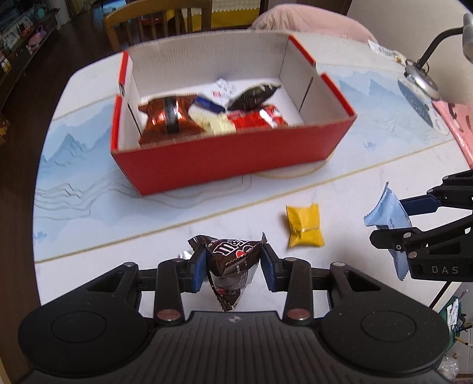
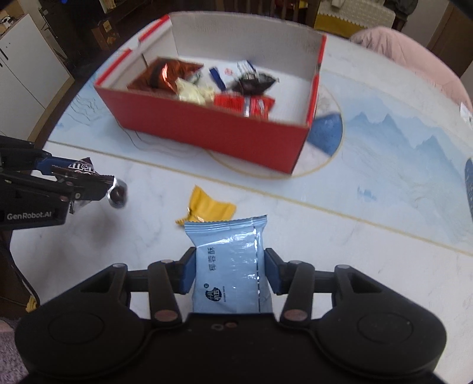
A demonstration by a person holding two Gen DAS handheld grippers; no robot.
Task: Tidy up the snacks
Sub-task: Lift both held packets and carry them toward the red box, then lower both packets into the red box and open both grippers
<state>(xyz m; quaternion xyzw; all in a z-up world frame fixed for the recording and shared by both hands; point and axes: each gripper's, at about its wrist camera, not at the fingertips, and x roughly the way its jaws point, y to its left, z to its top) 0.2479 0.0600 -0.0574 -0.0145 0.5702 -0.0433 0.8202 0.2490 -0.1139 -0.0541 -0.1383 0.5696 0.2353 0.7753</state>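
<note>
Both claws carry a snack clear of the tabletop, each packet pinched across its middle so the loose ends hang free and the pads bear on the filled part. The left claw is clamped on a brown chocolate-candy packet, low in the centre of the left wrist view. The right claw is clamped on a pale blue packet, low in the centre of the right wrist view, with its printed face turned up toward the camera.

The red box, white inside, sits in the upper middle of both views with its top open. Several wrapped snacks already lie in it, bunched toward the near wall, among them a copper-coloured packet and a red packet. Judging by this, the box is where the snacks are being gathered, and the two held packets look bound for it.

One yellow packet lies on the tabletop, between the two claws and near the box, not yet collected.

The tabletop is pale and marble-like, printed with blue mountains and thin gold lines. A wooden chair stands at upper left of the left wrist view, a pink cushion at upper right, and dark flooring along the left edge.
</note>
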